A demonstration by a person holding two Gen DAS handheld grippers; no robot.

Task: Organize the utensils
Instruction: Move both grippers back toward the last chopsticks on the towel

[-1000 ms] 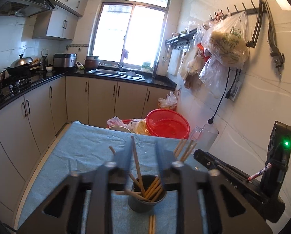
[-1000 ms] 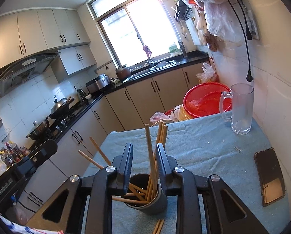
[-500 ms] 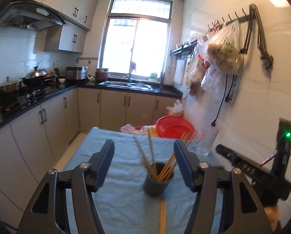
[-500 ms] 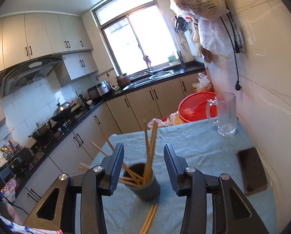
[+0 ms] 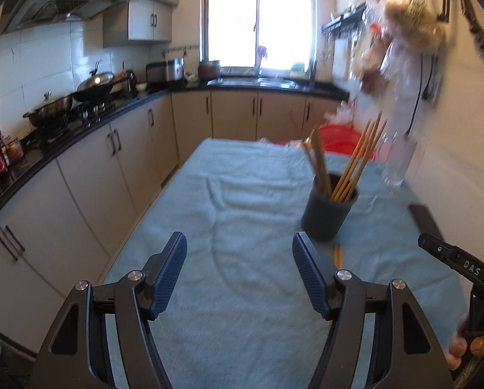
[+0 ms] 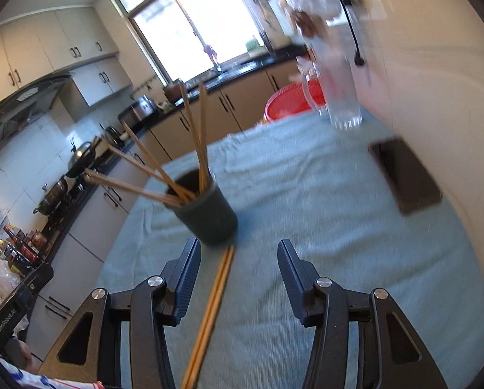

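The desk (image 5: pixel 248 194) is covered by a blue cloth (image 6: pixel 306 194) and runs toward the window, its right edge against the tiled wall and its left edge open to the kitchen aisle. Most of the cloth in front of the left claw (image 5: pixel 239 270) is bare.

One dark cup (image 6: pixel 206 214) stands upright right of centre on the desk, holding a loose bunch of chopsticks (image 6: pixel 193 136); about seven sticks can be made out, some leaning far left, though blur stops a sure count. One further pair of chopsticks (image 6: pixel 212 304) lies flat on the cloth, its far end at the cup's base.

The left claw is released, its jaws have just been opening, and nothing sits between them. The right claw (image 6: pixel 238 274) is also released and has just been opening; the flat pair lies between its jaws, near the left pad, untouched.

One glass mug (image 6: pixel 340 103) and one dark phone (image 6: pixel 407 175) sit along the wall side.
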